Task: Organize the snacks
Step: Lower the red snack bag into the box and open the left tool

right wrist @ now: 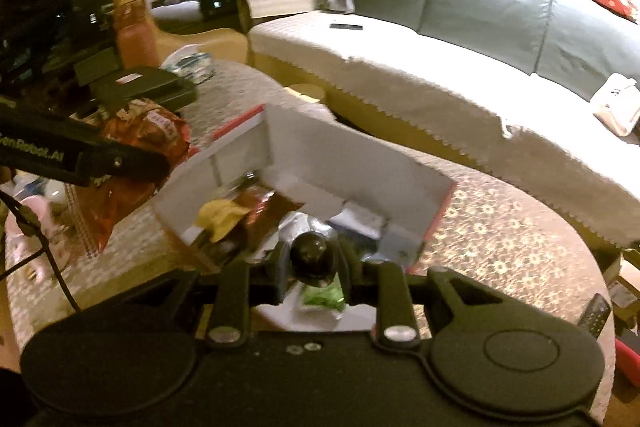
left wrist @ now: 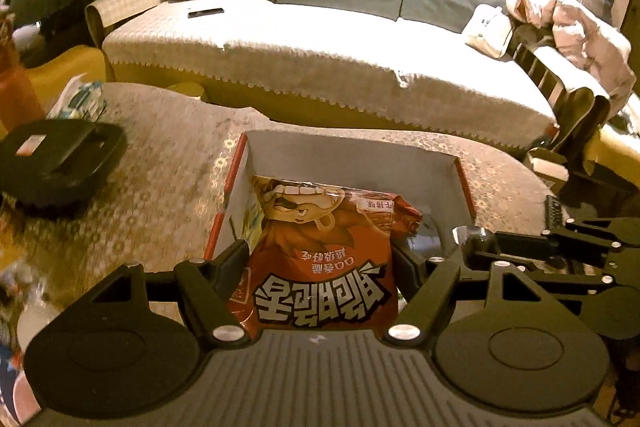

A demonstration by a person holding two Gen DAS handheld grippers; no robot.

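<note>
1. In the left wrist view, a red snack bag (left wrist: 320, 267) is clamped between the fingers of the left gripper (left wrist: 320, 259) at lower centre; the bag is held over the open white box (left wrist: 400, 155).
2. In the right wrist view, the right gripper (right wrist: 314, 259) is seen at lower centre with its jaws clenched on a dark round object (right wrist: 312, 255); what that object is cannot be told.
3. The box (right wrist: 360, 163) is seen mid-frame on a patterned tablecloth (right wrist: 500, 235); mixed snack packets (right wrist: 224, 215) are lying inside it.
4. A sofa (left wrist: 320, 39) fills the upper frame; a black flat device (left wrist: 60, 159) lies at left.
</note>
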